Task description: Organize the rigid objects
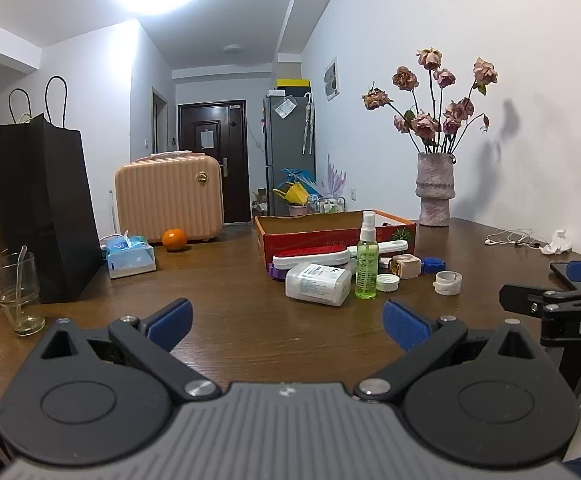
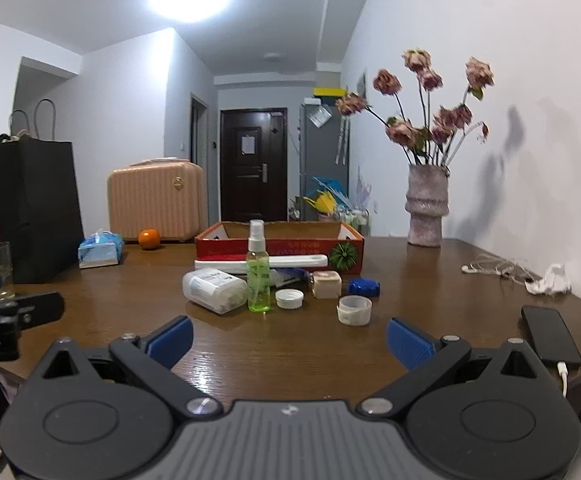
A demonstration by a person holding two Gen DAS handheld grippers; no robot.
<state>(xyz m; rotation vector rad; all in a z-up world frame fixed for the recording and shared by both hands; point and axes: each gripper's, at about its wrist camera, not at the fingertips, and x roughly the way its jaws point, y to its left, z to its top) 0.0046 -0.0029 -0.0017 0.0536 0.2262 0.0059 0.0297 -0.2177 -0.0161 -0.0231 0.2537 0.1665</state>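
Observation:
A red cardboard tray [image 1: 302, 236] [image 2: 226, 245] sits mid-table. In front of it lie small items: a green spray bottle [image 1: 366, 270] [image 2: 258, 280] standing upright, a white plastic jar [image 1: 317, 284] [image 2: 214, 290] on its side, a white lint brush [image 1: 310, 257] [image 2: 290, 262], a white cap [image 1: 387, 282] [image 2: 289, 298], a beige block [image 1: 404, 266] [image 2: 325, 284], a blue lid [image 1: 433, 265] [image 2: 364, 287] and a tape roll [image 1: 447, 282] [image 2: 354, 310]. My left gripper [image 1: 288, 324] and right gripper [image 2: 290, 338] are both open, empty, low over the table's near side.
A black paper bag [image 1: 46, 212] [image 2: 36, 208], a drinking glass [image 1: 14, 284], a tissue pack [image 1: 130, 256] [image 2: 100, 250], an orange [image 1: 174, 239] [image 2: 148, 238] and a peach suitcase [image 1: 168, 196] stand left. A flower vase [image 1: 434, 190] [image 2: 426, 208], earphones [image 2: 494, 268] and a phone [image 2: 550, 334] are right.

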